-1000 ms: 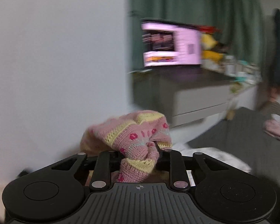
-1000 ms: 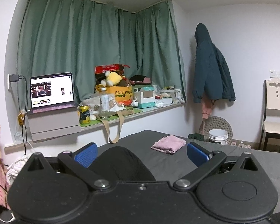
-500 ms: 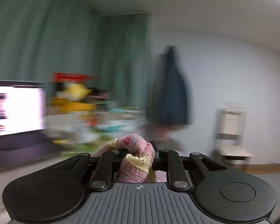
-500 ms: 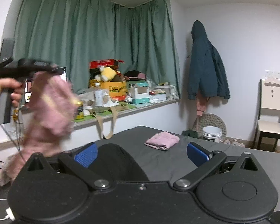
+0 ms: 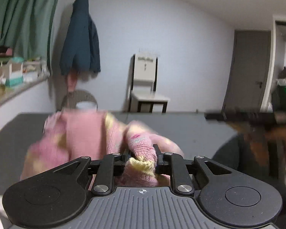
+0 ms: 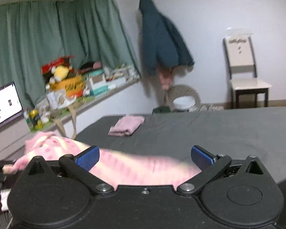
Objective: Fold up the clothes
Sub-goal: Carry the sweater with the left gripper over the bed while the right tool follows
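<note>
Clearly the left gripper (image 5: 142,157) has its fingers pinched tight on a bunched fold of the pink knitted sweater (image 5: 89,133), which sprawls blurred across the lower left of its view over the grey bed (image 5: 190,127). The right gripper (image 6: 145,157) has its blue fingers (image 6: 87,157) spread wide, holding nothing, with the sweater stretched between them. A folded pink garment (image 6: 126,125) lies mid-frame on the bed; a chair (image 6: 244,72) stands upper right beside a hanging dark jacket (image 6: 160,38).
</note>
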